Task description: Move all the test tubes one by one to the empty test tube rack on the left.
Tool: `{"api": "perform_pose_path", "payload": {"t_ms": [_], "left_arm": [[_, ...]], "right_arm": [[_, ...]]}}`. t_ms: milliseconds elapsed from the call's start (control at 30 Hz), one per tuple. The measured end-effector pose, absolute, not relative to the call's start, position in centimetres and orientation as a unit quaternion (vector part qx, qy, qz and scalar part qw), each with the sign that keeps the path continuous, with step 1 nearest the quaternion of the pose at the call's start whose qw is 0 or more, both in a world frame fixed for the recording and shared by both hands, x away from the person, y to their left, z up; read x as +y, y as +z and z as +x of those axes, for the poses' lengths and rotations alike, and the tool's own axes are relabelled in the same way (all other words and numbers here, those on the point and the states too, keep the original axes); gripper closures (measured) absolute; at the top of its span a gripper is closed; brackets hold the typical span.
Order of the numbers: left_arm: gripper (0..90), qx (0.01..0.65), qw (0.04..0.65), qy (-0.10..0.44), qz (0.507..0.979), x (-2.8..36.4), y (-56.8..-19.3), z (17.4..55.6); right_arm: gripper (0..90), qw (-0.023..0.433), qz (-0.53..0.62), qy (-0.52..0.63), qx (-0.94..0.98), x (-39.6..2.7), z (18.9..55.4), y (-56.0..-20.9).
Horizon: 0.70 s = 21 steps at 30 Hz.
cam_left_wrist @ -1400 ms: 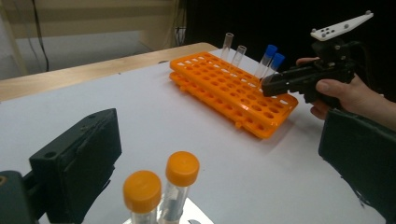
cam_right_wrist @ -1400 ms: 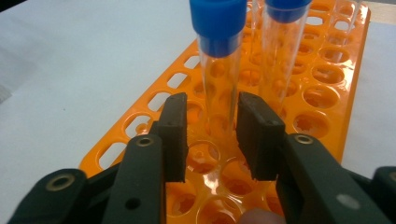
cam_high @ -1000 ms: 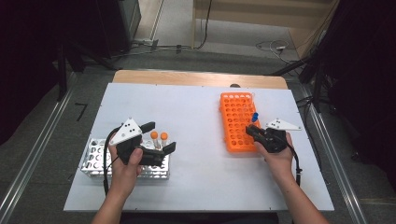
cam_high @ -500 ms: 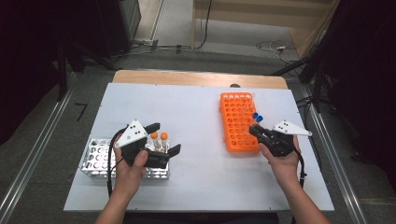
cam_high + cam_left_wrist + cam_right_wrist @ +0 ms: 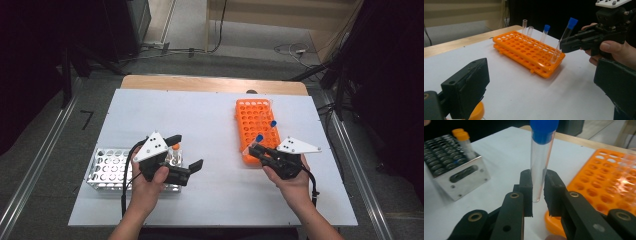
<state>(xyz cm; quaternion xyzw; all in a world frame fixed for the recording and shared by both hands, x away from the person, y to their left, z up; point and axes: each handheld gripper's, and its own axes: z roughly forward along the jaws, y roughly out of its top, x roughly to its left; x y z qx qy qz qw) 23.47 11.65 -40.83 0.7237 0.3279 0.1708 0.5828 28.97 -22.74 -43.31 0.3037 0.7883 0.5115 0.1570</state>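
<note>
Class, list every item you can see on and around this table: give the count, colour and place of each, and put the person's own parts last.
Table: one, white top, centre.
Orange rack: one, right of centre.
Metal rack: one, silver, front left.
Blue-capped tubes: two; one standing in the orange rack, one clamped in the right gripper.
Uncapped clear tubes: two, far end of the orange rack.
Orange-capped tubes: two, in the metal rack.
Left gripper: black, open, over the metal rack.
Right gripper: black, at the orange rack's near corner.
Hands: two, bottom edge.
</note>
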Motion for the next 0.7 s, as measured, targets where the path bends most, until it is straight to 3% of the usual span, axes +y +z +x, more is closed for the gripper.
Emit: {"api": "perform_pose_path", "payload": {"t_ms": [267, 700], "left_arm": [[6.1, 0.316, 0.585, 0.154, 0.731, 10.1, -41.0, 23.3], [35.3, 0.293, 0.578, 0.137, 0.749, 7.6, -41.5, 22.8]], "right_arm": [[75.1, 0.13, 0.268, 0.514, 0.805, -20.6, 27.3, -43.2], [75.1, 0.098, 0.225, 0.509, 0.825, -17.9, 25.5, -43.3]]}}
